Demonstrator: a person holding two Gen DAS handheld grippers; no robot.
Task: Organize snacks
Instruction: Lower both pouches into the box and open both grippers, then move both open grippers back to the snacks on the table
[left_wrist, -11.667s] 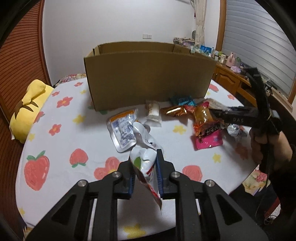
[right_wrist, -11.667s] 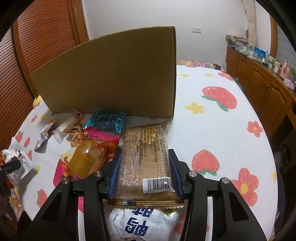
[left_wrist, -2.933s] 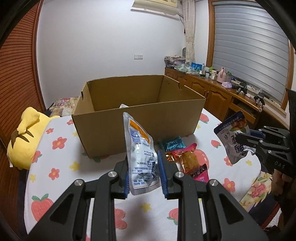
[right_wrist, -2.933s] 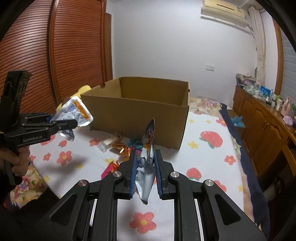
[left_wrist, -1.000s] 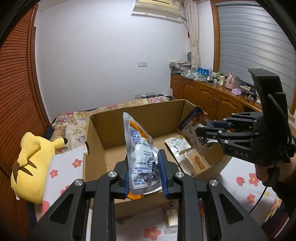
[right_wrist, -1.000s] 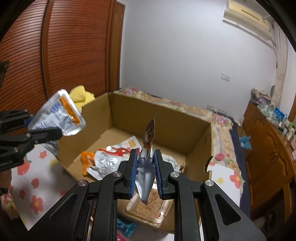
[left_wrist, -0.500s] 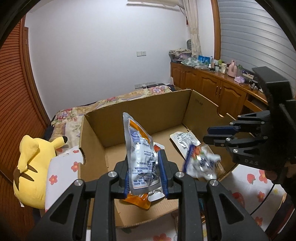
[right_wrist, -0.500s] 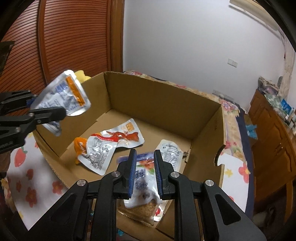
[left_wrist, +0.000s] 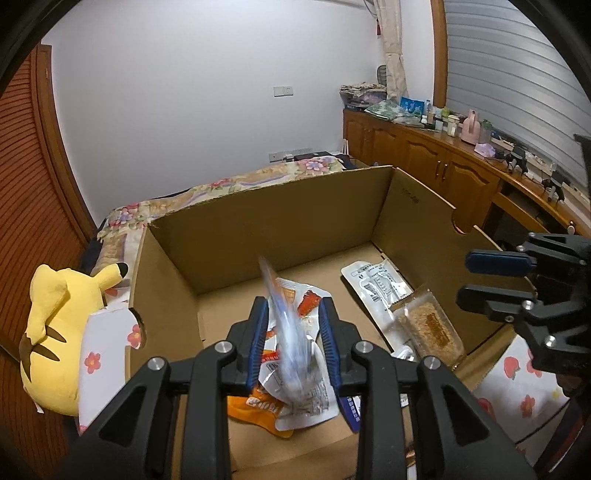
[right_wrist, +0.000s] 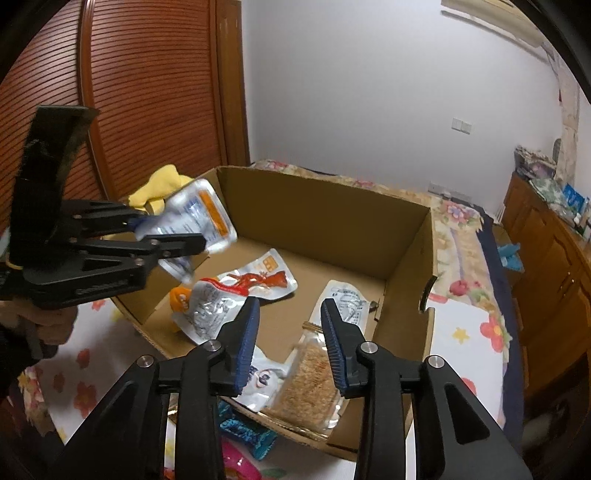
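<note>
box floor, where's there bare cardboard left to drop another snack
Inside the cardboard box, bare floor runs along the back wall and in the middle strip between the red-printed pouch and the white packet. The near side is crowded: the silver pouch, the brown cracker pack and the blue-lettered bag overlap there.

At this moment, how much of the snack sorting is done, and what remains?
Several packets already lie in the cardboard box, including a red-printed pouch and a cracker pack. The right gripper is open and empty above it. The left gripper is open, with the silver-and-orange pouch blurred between its fingers, apparently dropping. A teal wrapper and a pink packet remain outside.
</note>
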